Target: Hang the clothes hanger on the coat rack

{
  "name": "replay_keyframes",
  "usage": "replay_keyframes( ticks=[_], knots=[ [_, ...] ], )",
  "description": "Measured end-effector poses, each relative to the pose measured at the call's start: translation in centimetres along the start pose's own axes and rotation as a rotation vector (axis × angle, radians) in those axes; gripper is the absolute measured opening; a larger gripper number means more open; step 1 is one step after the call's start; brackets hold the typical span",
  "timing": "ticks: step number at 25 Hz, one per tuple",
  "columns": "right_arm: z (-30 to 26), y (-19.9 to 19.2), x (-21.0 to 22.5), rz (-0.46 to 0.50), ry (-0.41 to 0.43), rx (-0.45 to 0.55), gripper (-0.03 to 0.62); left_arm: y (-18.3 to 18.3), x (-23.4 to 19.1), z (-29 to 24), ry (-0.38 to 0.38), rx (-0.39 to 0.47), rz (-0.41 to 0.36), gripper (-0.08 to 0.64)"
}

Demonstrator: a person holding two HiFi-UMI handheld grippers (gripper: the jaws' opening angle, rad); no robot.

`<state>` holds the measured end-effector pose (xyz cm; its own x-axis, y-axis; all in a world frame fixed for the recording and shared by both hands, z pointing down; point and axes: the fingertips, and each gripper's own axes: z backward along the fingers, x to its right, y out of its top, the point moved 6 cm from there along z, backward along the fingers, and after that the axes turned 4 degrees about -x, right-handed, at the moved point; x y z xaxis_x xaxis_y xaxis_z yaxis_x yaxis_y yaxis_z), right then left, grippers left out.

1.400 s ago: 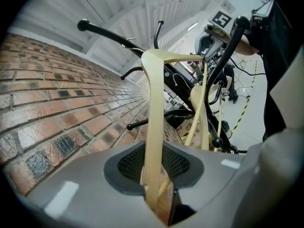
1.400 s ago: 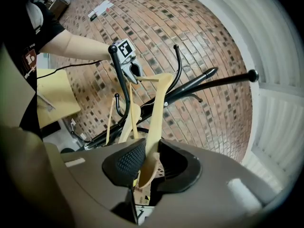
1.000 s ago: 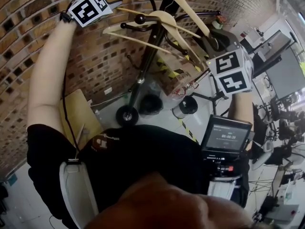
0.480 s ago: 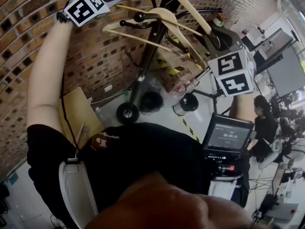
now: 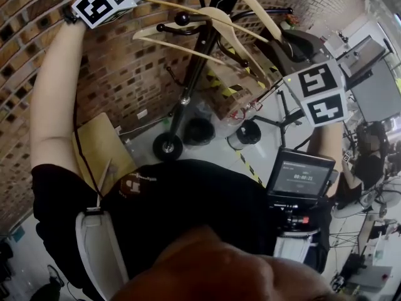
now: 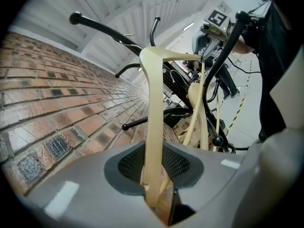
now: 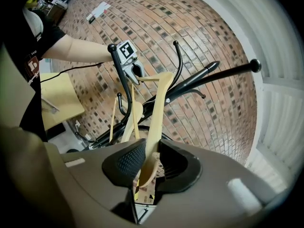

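A brick wall (image 5: 125, 74) fills the left side, with a tan board (image 5: 100, 149) leaning at its foot. The person's left arm (image 5: 53, 105) reaches up along the wall. At the top of it the left claw (image 6: 154, 184) is clamped on one end of a pale wooden hanger (image 5: 257, 11), and the wood sits pinched between its two dark pads (image 6: 130, 163).

From there the hanger runs across the top of the head view, held high in the air beside the upper arms of the black coat rack (image 5: 194, 74). Its thin metal hook (image 6: 154, 27) stands up among those arms. I cannot tell whether the hook rests on one of them.

Just below, a second hanger (image 5: 213, 21) of the same pale wood hangs on the rack. The rack's pole slants down to a wheeled base on the floor (image 5: 263, 149).

Further right, the right claw (image 7: 147, 170) is clamped on the other end of the held hanger, and the rounded tip of the wood is caught between its pads. Below that claw a small screen (image 5: 299, 177) glows at the person's waist.
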<state>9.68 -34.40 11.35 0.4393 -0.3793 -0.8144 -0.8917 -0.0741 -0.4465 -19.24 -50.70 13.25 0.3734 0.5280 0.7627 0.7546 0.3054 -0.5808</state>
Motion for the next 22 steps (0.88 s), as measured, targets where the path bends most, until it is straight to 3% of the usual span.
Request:
replay_keyframes(
  ticks=[10, 17, 22],
  knots=[
    [0.3, 0.8, 0.2, 0.001, -0.004, 0.014, 0.107, 0.1, -0.5, 1.6, 0.025, -0.005, -0.006, 0.095],
    [-2.3, -1.3, -0.5, -0.006, -0.015, -0.061, 0.109, -0.8, 1.1, -1.6, -0.005, -0.043, 0.012, 0.097],
    [-3.0, -1.6, -0.9, -0.001, -0.041, -0.048, 0.11, -1.7, 1.3, -2.7, 0.036, 0.021, 0.056, 0.1]
  ],
)
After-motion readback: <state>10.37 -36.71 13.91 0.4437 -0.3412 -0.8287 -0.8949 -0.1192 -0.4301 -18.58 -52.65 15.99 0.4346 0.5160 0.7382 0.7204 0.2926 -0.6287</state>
